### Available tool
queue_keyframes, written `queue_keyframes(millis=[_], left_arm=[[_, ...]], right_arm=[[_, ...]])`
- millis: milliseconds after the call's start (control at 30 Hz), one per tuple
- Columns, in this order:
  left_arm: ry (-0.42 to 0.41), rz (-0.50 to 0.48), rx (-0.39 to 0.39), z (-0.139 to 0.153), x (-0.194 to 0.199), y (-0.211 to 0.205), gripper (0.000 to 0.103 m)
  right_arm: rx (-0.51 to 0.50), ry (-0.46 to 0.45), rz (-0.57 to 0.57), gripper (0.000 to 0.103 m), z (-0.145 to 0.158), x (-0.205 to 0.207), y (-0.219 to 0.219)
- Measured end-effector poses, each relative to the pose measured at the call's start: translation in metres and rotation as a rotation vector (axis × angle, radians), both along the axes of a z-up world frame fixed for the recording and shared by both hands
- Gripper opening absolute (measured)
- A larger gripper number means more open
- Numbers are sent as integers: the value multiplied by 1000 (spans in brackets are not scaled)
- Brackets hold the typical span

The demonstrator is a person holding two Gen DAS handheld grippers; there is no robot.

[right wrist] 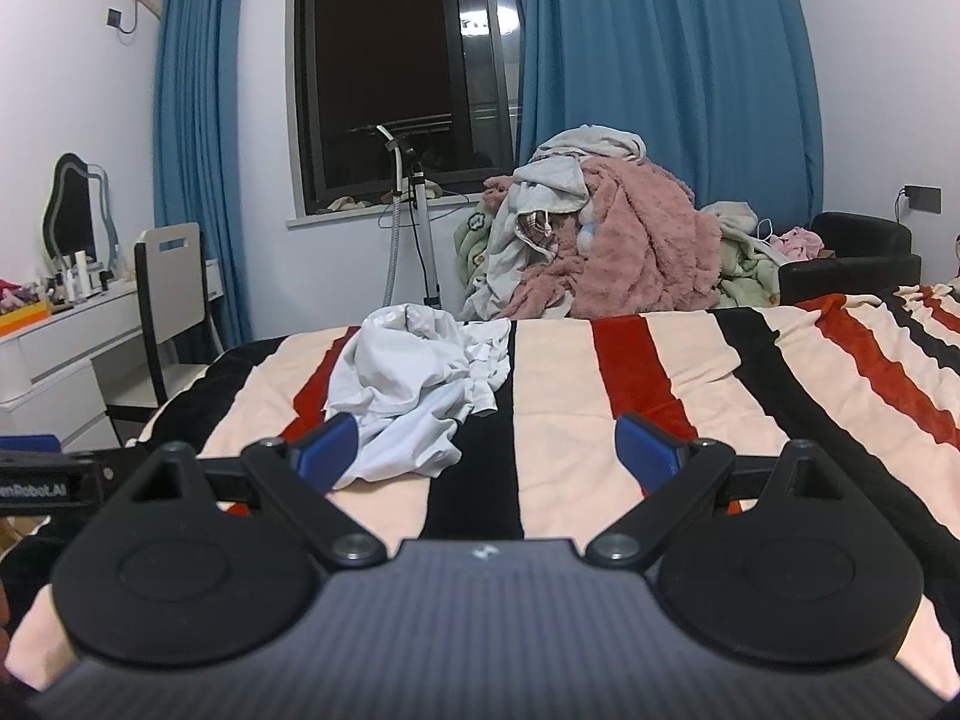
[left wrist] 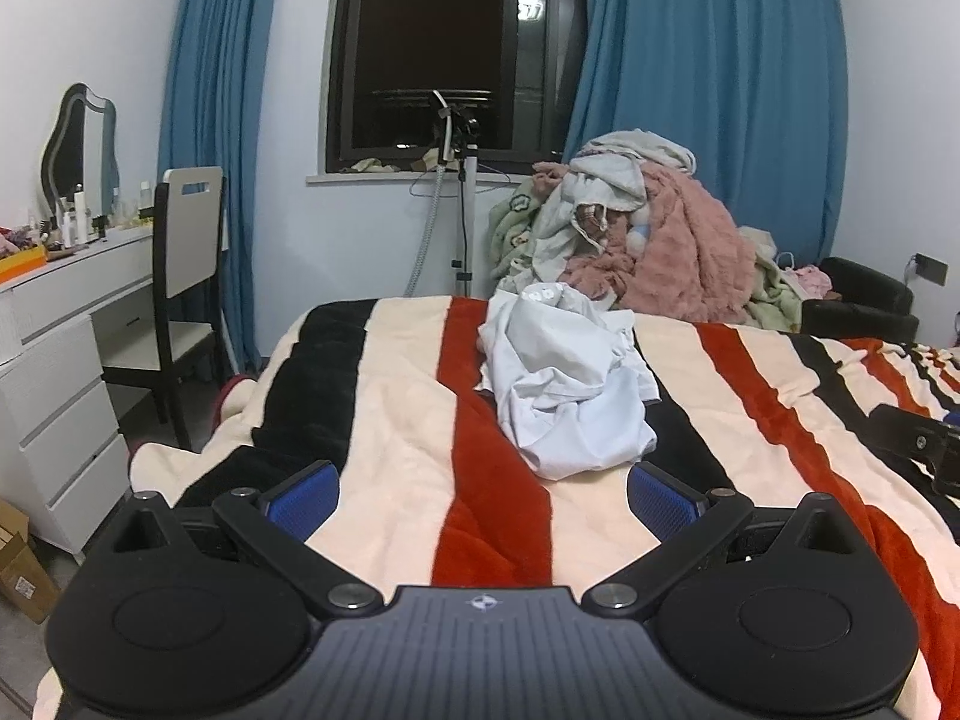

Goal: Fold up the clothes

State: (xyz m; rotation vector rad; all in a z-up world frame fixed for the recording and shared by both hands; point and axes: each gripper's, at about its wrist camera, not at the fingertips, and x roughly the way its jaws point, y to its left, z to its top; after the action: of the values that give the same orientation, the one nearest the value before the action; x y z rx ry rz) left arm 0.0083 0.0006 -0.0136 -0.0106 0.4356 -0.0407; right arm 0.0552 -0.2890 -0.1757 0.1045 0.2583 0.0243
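Left gripper (left wrist: 483, 495): hovering low over the near part of the bed, tilted slightly down; its blue-padded fingers (left wrist: 660, 495) are standing wide apart with nothing between them.
Right gripper (right wrist: 483, 447): hovering over the bed to the right of the left one, also tilted slightly down; its fingers (right wrist: 645, 441) are spread wide and gripping nothing.
Shirt (left wrist: 567, 381): a pale, crumpled garment lying in a heap on the blanket toward the far half of the bed, ahead of both grippers. In the left wrist view it is sitting just beyond the right finger; in the right wrist view its near edge is showing just behind the left finger (right wrist: 327, 447), and I cannot tell whether they are touching.
Blanket (left wrist: 396, 396): covering the bed in cream, red and black stripes running away from the cameras.
Pile of clothes (left wrist: 648, 234): heaped beyond the far edge of the bed, with a fluffy pink piece, grey and white pieces and a pale green one, resting in front of the right blue curtain (left wrist: 714, 78).
Window (left wrist: 432, 54): dark, between the two curtains.
Desk (left wrist: 66, 300): white, standing at the left with a mirror (left wrist: 78, 144) and small bottles on top.
Chair (left wrist: 186, 276): standing at the desk, its back turned toward the bed.
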Motion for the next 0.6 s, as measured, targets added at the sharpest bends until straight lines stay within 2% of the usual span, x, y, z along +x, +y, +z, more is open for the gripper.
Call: queue_keyframes(millis=[200,300,433,500,600], left_arm=[[19,-3,-13,-4,3,0,103],[50,-27,-57,-7,8,2,103],[80,-80,-67,-11,22,-6,103],[110,-103,-64,-14,37,-15,102],[185,-134,-100,-20,69,-27,102]], right_arm=[[10,-45,-65,94,5,-3,-3],[13,-92,-120,94,16,-1,-2],[157,-127,-120,94,54,17,-17],[183,-157,-142,94,76,31,-23],[195,-158,-175,94,96,53,-30]])
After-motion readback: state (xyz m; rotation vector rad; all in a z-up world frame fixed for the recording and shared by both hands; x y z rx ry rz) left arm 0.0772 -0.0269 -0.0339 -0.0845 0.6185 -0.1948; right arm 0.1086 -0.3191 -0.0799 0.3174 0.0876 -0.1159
